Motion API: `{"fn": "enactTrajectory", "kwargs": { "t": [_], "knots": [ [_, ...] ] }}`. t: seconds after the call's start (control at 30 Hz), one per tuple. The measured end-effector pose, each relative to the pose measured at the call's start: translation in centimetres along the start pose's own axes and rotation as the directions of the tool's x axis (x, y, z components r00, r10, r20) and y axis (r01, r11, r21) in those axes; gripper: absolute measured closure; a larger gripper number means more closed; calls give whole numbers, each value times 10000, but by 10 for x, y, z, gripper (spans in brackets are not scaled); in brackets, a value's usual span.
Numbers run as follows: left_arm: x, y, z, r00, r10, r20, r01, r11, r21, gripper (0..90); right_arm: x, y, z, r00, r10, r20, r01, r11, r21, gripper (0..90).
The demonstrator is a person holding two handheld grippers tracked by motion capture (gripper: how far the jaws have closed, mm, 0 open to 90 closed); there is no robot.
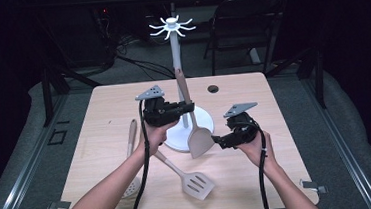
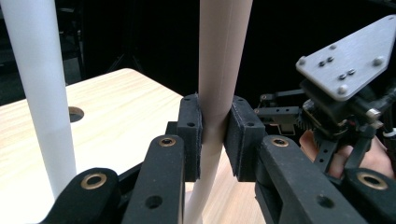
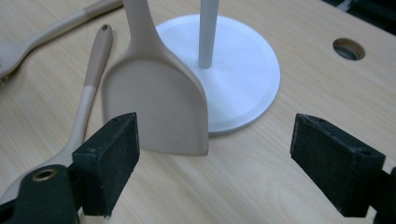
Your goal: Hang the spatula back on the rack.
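Note:
A beige solid spatula (image 1: 199, 139) hangs upright with its blade low over the round base (image 1: 205, 119) of a white utensil stand (image 1: 174, 50). My left gripper (image 1: 188, 107) is shut on its handle (image 2: 224, 46), the pads (image 2: 191, 135) pressing both sides, close beside the stand's pole (image 2: 44, 93). My right gripper (image 1: 218, 142) stands open just right of the blade. Its two pads (image 3: 109, 161) are wide apart with bare table between them, and the blade (image 3: 156, 107) is just ahead on the left. The stand's hooks (image 1: 172, 26) are bare.
A slotted beige spatula (image 1: 198, 185) lies near the front edge, its handle (image 3: 91, 84) running toward the stand. A wooden-handled skimmer (image 1: 131, 137) lies at the left. A cable hole (image 1: 213, 88) sits at the back right of the table. A chair (image 1: 247, 24) stands beyond.

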State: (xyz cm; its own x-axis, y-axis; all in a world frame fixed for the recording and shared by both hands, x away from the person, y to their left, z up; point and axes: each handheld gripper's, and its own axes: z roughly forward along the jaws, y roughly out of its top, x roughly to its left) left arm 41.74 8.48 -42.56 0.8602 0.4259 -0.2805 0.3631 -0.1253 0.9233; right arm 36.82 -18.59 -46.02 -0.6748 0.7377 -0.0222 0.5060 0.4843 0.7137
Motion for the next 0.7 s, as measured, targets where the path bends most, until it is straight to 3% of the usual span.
{"fn": "enactTrajectory", "kwargs": {
  "t": [0.3,0.37,0.53,0.7],
  "knots": [
    [0,10,-1,9992,391,15,-391,9992,116,771,-10,-20,-3,10000,20,35,-21,9994,336,121],
    [1,15,-2,9986,528,43,-529,9985,172,771,-15,-26,-6,9997,242,87,-245,9991,354,117],
    [2,25,-3,9982,607,29,-607,9981,109,771,-20,-28,-7,9988,460,-188,-455,9986,258,124],
    [2,32,-3,9967,805,-46,-804,9966,159,771,-19,-27,-7,9992,389,-121,-387,9990,222,128]
  ]
}}
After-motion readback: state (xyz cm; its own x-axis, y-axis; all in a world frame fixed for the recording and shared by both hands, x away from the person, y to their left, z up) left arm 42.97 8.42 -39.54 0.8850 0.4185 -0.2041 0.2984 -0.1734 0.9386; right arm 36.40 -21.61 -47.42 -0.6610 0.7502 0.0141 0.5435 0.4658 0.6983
